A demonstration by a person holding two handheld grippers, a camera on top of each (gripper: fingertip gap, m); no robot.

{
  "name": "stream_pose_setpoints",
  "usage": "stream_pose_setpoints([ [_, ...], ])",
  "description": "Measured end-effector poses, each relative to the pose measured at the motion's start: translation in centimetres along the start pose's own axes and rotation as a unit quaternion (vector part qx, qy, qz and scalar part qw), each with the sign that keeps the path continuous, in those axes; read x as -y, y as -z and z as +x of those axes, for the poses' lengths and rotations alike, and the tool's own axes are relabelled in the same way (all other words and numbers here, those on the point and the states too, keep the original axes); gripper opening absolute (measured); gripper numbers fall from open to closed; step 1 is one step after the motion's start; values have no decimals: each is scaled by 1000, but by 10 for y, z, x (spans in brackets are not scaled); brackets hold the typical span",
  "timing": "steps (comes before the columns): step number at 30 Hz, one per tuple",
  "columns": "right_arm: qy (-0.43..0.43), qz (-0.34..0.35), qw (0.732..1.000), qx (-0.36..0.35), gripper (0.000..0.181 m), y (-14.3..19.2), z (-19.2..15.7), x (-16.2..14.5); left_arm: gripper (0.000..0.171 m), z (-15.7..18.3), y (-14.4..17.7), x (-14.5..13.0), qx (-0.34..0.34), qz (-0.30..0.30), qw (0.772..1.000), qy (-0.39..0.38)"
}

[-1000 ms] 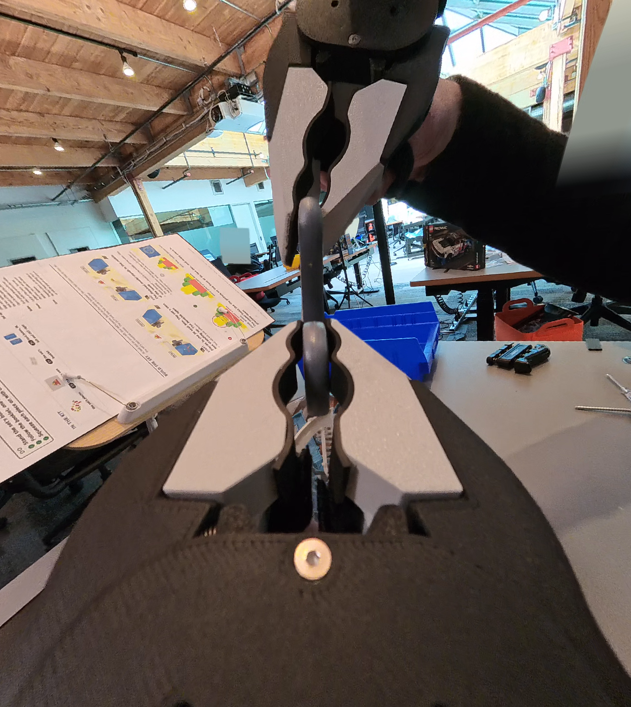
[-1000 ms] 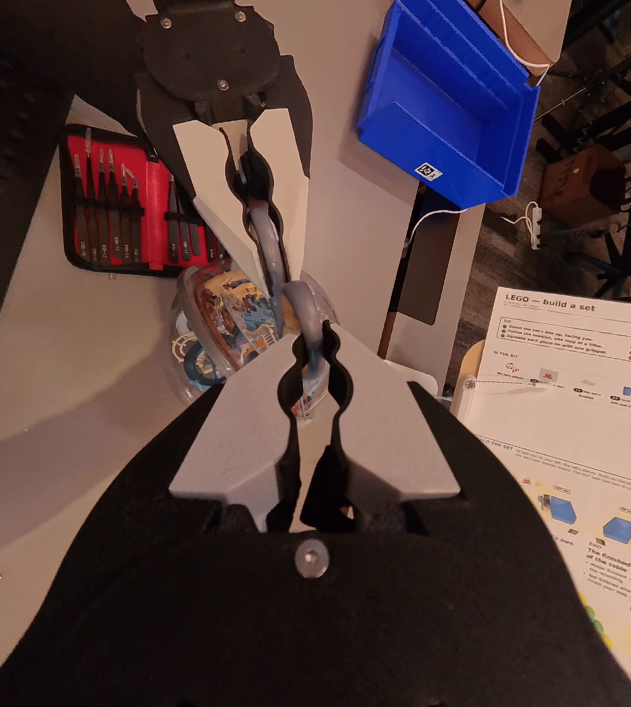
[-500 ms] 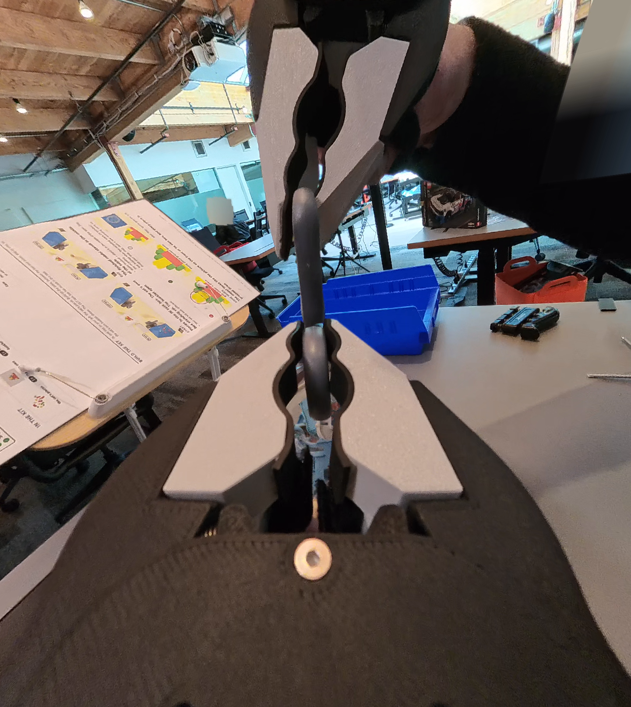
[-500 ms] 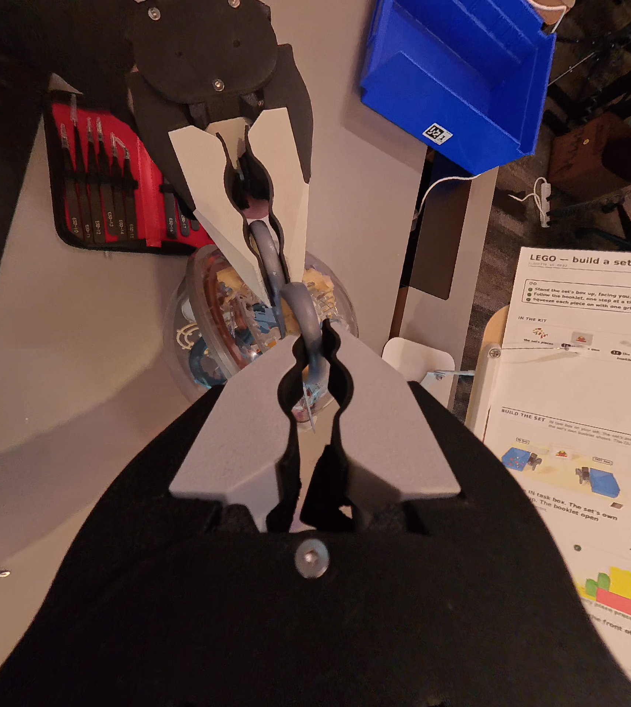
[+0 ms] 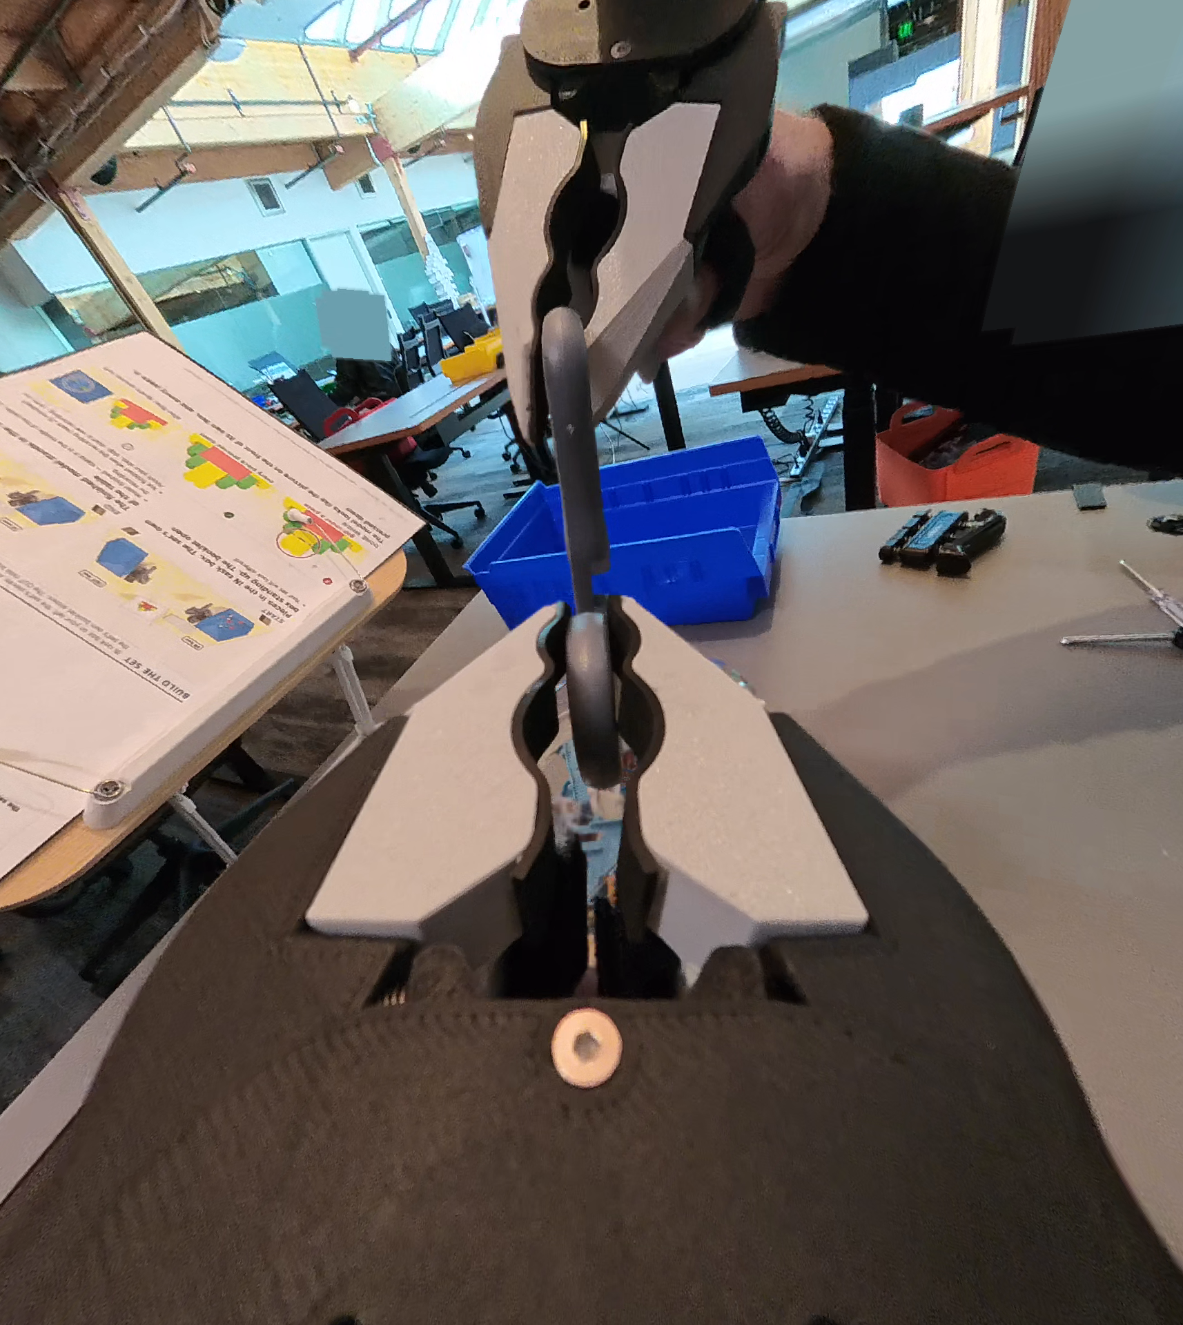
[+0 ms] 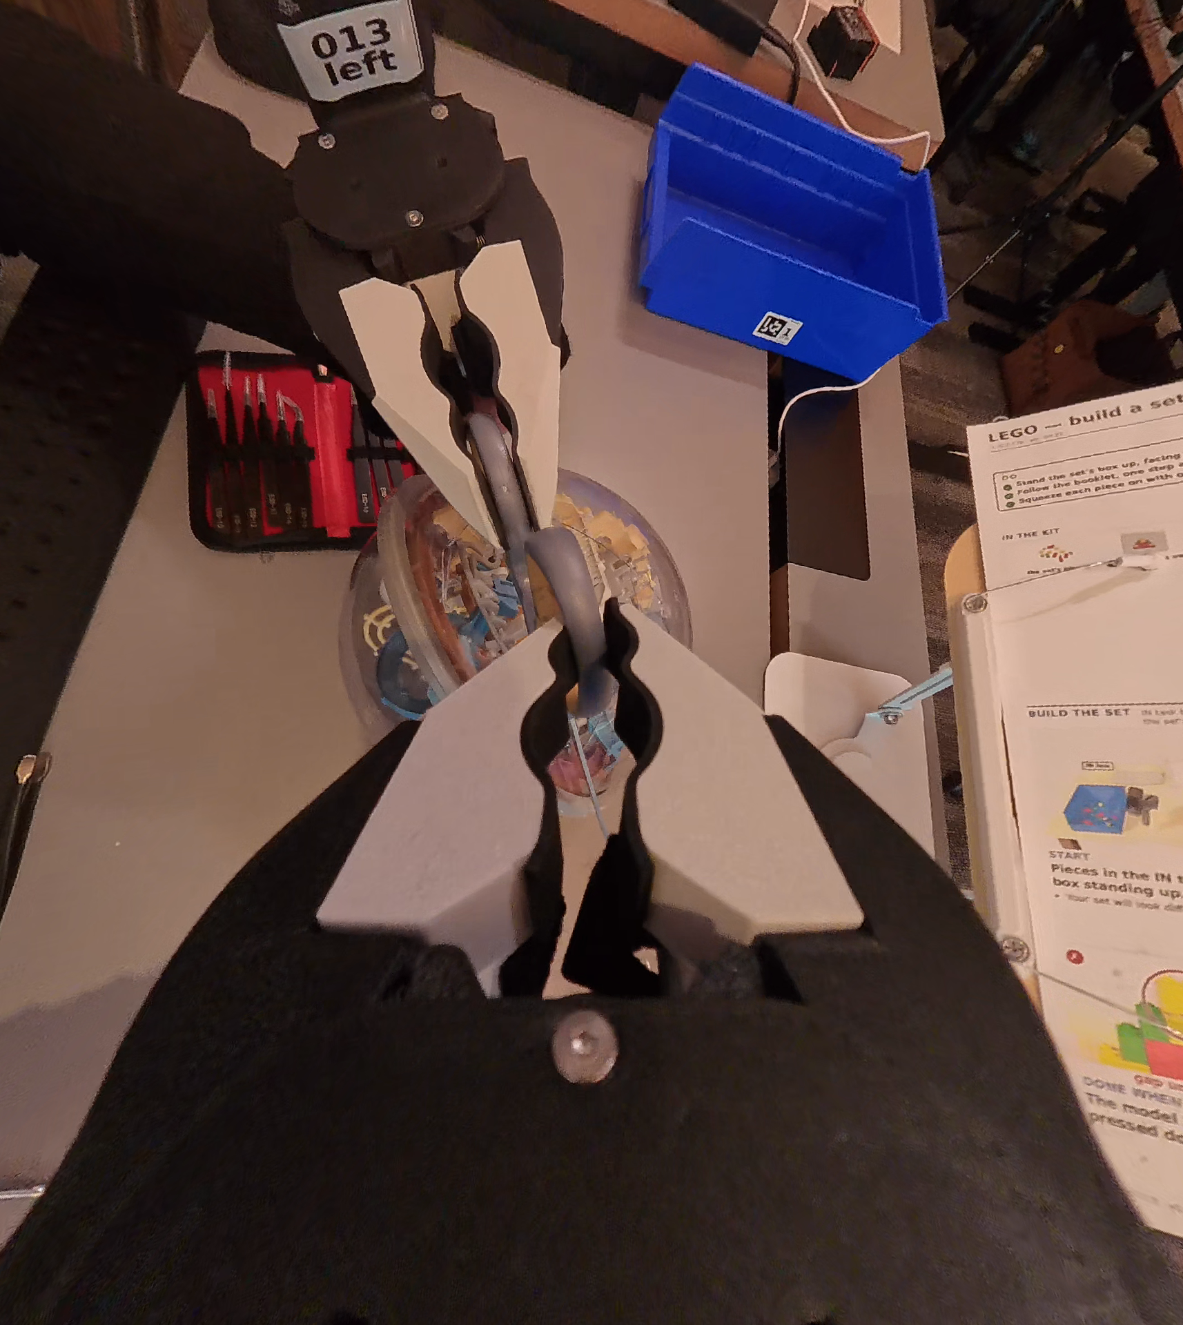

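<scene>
From my feed, a blue plastic bin (image 6: pixel 789 236) sits at the far edge of the grey table (image 6: pixel 216 717), and a red zip case of black tweezers (image 6: pixel 287 444) lies open to its left, just beside a clear plastic sphere packed with coloured maze tracks (image 6: pixel 431 616). On the right, a white printed instruction sheet with coloured brick pictures (image 6: pixel 1133 717) rests on a tilted board. In the left wrist view I also see black clips (image 5: pixel 943 534) and a thin screwdriver (image 5: pixel 1162 616) farther along the table.

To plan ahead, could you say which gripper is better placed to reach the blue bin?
Probably left: the blue bin lies straight ahead of the left gripper, but off to one side of the right gripper. Both grip grey handles.
</scene>
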State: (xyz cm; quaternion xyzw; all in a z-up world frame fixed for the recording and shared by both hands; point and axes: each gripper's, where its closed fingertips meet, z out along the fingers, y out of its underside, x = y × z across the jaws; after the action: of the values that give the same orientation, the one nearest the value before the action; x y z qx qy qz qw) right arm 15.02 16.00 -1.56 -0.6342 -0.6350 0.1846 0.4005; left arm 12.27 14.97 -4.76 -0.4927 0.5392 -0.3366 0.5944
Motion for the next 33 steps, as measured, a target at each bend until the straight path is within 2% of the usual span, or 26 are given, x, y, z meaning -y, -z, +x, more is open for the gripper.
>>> stream_pose_setpoints([
  [4,-17,18,1000,8,2,-1,-3,-12,7,6,-6,-6,-21,-19,1000,-3],
  [14,-23,62,998,-17,2,1,-11,-15,6,11,-14,4,-49,-40,998,-9],
  [29,9,65,998,-24,1,3,-31,-11,6,29,-17,12,-54,-51,997,-27],
  [33,0,75,997,-31,2,6,-31,-11,11,29,-14,16,-39,-51,997,-40],
])
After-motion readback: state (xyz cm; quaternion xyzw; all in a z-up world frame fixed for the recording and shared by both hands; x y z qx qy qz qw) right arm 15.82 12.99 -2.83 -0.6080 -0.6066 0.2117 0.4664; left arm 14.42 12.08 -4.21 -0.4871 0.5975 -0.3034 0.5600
